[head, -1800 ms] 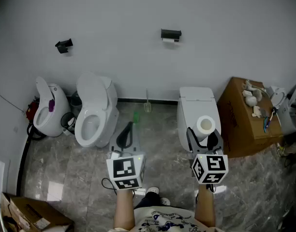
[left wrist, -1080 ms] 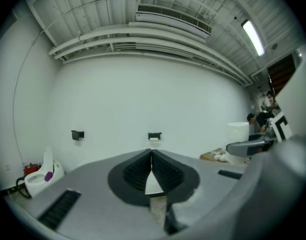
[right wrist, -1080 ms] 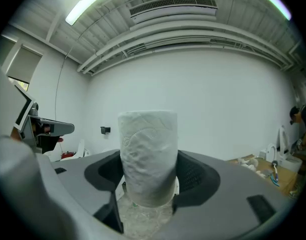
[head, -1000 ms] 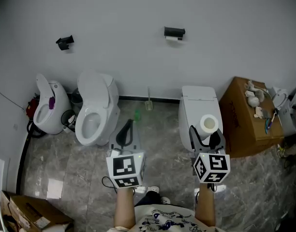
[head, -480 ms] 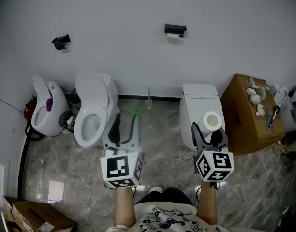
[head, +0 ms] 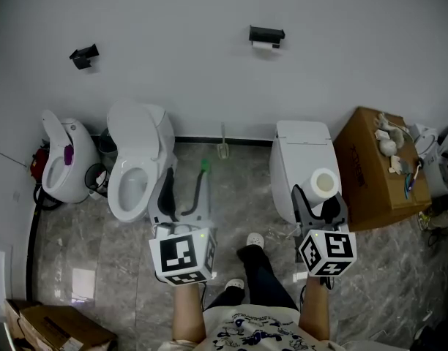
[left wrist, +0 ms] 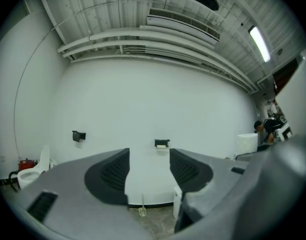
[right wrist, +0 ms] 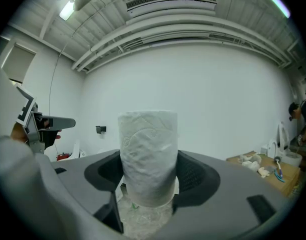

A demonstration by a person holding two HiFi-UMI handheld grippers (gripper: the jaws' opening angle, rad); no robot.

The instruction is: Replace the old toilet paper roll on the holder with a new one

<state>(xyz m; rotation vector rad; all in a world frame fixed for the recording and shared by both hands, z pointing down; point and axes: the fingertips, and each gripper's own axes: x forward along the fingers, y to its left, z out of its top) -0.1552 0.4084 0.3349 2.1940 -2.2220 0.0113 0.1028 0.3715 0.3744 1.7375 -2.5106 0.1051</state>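
Between the jaws of the right gripper (head: pixel 317 196) sits a full toilet paper roll (right wrist: pixel 148 154), pinched tight. The left gripper (left wrist: pixel 149 170) is opening its jaws, with nothing between them.

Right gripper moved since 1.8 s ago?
Yes. In the head view the right gripper, shut on the roll, has shifted right across the closed toilet, toward the box.

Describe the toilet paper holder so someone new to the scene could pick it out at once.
On the white back wall hang two small black fixtures. The toilet paper holder is the right-hand one, high above the closed toilet beside the cardboard box. Unlike the bare black fixture at left, it has white paper under its black bar.
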